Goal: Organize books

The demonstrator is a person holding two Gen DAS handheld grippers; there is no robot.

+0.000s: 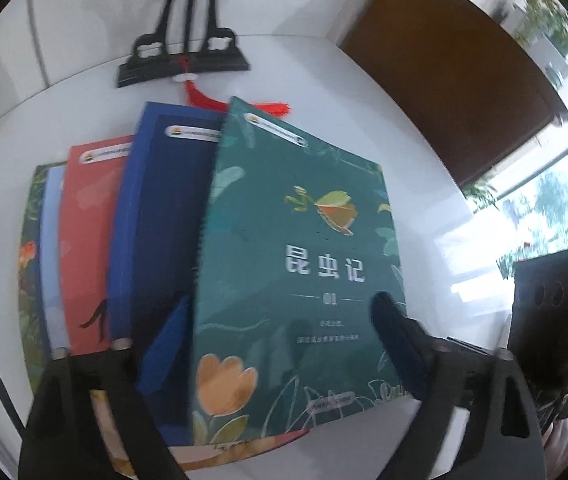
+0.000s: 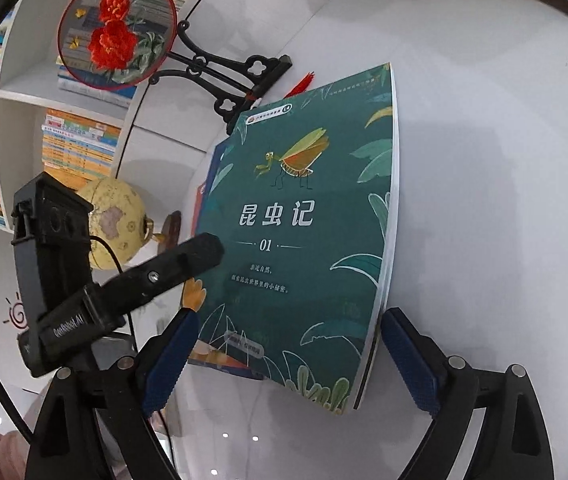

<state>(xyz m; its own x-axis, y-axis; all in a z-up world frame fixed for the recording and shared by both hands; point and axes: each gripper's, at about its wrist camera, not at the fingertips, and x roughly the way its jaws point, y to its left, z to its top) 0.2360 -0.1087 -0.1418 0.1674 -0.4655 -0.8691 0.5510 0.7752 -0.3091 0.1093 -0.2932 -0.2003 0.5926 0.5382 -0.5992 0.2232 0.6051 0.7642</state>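
Note:
A green book with an insect on its cover (image 1: 295, 264) lies on top of a fanned pile on the white table (image 1: 423, 208). Under it show a dark blue book (image 1: 164, 216), a red book (image 1: 88, 240) and a flowery one (image 1: 30, 264). My left gripper (image 1: 282, 344) straddles the green book near its lower end, blue pads against both side edges, shut on it. In the right wrist view the same green book (image 2: 299, 216) stands between the pads of my right gripper (image 2: 289, 354), which is open, with slim gaps at either side. The left gripper's finger (image 2: 200, 252) meets the book's left edge there.
A black carved stand (image 1: 184, 56) with a red tassel (image 1: 220, 100) sits behind the pile and holds a round embroidered fan (image 2: 118, 30). A yellow globe (image 2: 116, 220) and a bookshelf (image 2: 76, 144) are to the left. A brown wooden top (image 1: 443, 72) lies beyond the table's far right edge.

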